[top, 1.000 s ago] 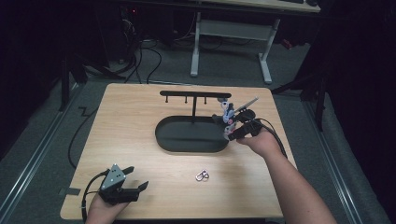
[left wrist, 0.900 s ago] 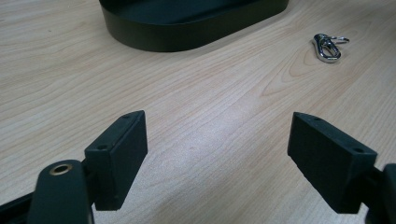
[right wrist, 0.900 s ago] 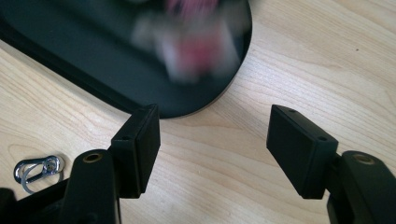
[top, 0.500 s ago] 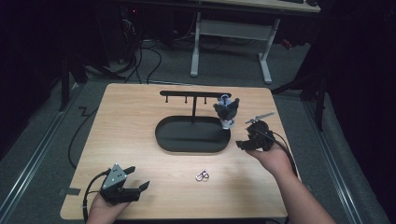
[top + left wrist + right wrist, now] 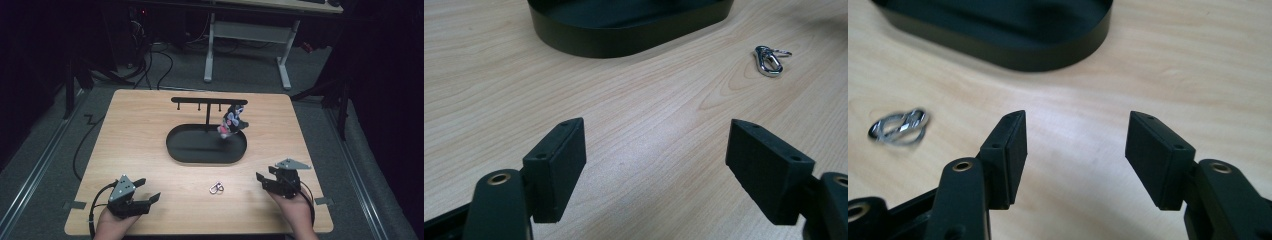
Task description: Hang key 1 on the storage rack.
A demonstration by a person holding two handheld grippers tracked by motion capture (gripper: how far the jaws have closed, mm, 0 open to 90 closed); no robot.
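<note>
A small silver clasp (image 5: 216,188) is seen lying flat on the wooden table (image 5: 150,125), near the front edge and roughly midway between the two grippers. The left gripper (image 5: 145,201) is held low at about 7 o'clock on the tabletop, its jaws spread wide with bare wood between them; from its own view the clasp (image 5: 769,59) lies ahead toward 1 o'clock, well apart from the pads. The right gripper (image 5: 262,180) is held at about 5 o'clock, its jaws apart with nothing between them, though they have just been closing somewhat; from its own view the clasp (image 5: 899,127) lies toward 10 o'clock, off to the side of the jaws and untouched. Beyond the clasp, at the table's centre, a black oval tray (image 5: 175,145) is placed, with a black rack (image 5: 209,100) rising from it at 12 o'clock. A small figure charm (image 5: 231,121) is seen hanging from the rack's right end, over the tray's far right part.
</note>
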